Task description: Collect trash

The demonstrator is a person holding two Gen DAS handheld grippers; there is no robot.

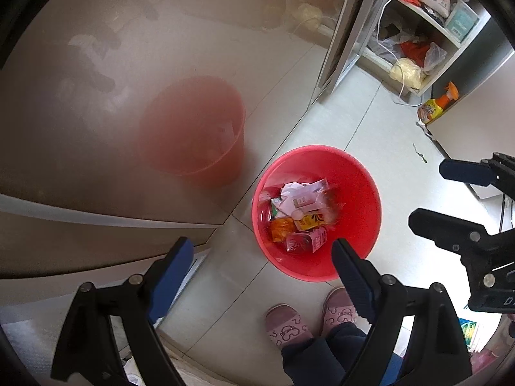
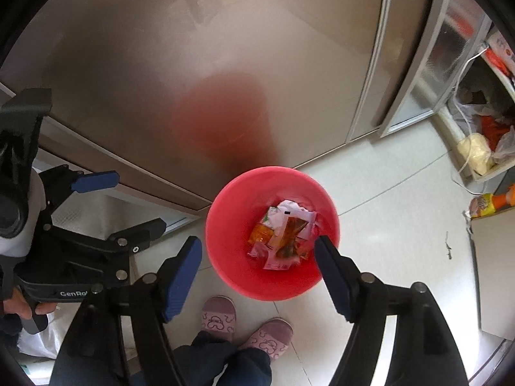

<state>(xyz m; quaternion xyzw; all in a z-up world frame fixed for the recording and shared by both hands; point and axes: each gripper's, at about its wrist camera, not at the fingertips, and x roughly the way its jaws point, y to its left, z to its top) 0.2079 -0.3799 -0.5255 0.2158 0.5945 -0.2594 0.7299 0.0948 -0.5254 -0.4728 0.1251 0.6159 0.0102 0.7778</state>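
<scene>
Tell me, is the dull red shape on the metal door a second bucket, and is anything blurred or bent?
Left wrist view: the red shape is a soft reflection of the bucket in the door; falling wrapper smeared. Right wrist view: same hazy reflection; fisheye bends the door edges, corners dark.

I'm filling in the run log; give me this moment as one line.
left gripper: jaws open, empty | right gripper: jaws open, empty | red bin: wrappers inside, on floor

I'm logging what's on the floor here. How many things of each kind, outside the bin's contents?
Red bin: 1
Spray bottle: 1
Pink slippers: 2
Green twig: 1
Total: 5
</scene>
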